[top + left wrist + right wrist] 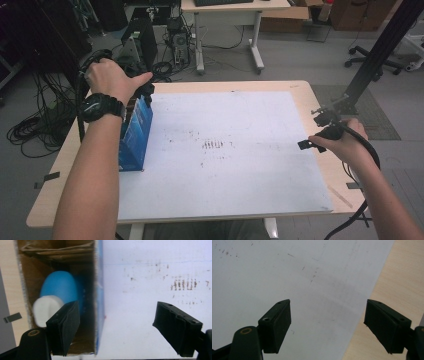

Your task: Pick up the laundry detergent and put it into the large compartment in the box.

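Observation:
A blue cardboard box [134, 134] stands upright and open-topped at the left edge of the white sheet [225, 150]. Looking down into the box [98, 290] from the left gripper view, I see a blue bottle [60, 286] with a white cap [45, 308] lying inside. My left gripper [121, 325] hovers open above the box's right wall, one jaw over the box, the other over the sheet. The person's left hand [112, 80] covers that gripper in the high view. My right gripper [311, 144] is open above the sheet's right edge [327, 325], holding nothing.
The wooden table [305, 95] shows as a bare strip right of the sheet [392, 285]. Dark smudges [215, 145] mark the sheet's middle. Cables [35, 130] lie on the floor at left; a desk [230, 30] and a black stand [370, 65] lie beyond the table.

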Action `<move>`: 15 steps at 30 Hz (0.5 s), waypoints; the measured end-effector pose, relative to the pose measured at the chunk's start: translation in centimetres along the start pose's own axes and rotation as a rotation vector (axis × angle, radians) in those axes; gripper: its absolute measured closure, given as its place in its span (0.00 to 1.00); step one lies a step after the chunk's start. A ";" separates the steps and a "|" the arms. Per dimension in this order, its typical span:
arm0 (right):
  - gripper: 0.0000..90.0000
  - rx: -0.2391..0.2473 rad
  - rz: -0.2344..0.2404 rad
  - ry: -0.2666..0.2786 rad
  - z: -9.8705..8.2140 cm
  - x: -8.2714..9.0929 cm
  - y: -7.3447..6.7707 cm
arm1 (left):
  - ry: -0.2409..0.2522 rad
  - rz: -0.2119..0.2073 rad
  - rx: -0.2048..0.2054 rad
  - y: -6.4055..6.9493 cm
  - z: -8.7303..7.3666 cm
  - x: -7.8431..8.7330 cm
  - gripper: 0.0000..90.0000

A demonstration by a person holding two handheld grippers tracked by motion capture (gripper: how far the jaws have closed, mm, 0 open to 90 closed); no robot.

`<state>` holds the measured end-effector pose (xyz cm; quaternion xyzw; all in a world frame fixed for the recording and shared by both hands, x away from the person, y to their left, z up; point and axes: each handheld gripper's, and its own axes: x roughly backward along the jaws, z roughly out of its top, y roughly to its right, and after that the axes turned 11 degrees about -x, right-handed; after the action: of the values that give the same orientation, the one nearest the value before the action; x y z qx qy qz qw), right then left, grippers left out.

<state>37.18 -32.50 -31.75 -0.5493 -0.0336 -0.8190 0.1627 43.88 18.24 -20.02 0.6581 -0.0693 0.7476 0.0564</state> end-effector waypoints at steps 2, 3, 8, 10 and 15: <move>0.24 0.000 0.001 0.000 0.0 0.0 0.0 | 0.001 -0.001 -0.003 0.4 0.1 0.0 0.23; 0.24 -0.001 0.001 0.001 0.0 0.0 0.0 | -0.004 -0.004 -0.010 0.8 0.2 0.0 0.23; 0.24 0.003 0.004 0.001 -0.1 0.1 0.1 | -0.004 -0.015 -0.023 2.7 0.6 -0.3 0.22; 0.24 0.003 0.004 0.001 0.0 0.1 0.1 | 0.000 -0.021 -0.034 3.9 0.8 -0.5 0.22; 0.24 0.006 0.008 0.002 0.0 0.1 -0.1 | -0.003 -0.030 -0.044 5.6 1.2 -0.9 0.22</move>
<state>37.17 -32.42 -31.63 -0.5483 -0.0337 -0.8187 0.1674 44.21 12.52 -20.91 0.6587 -0.0759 0.7441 0.0819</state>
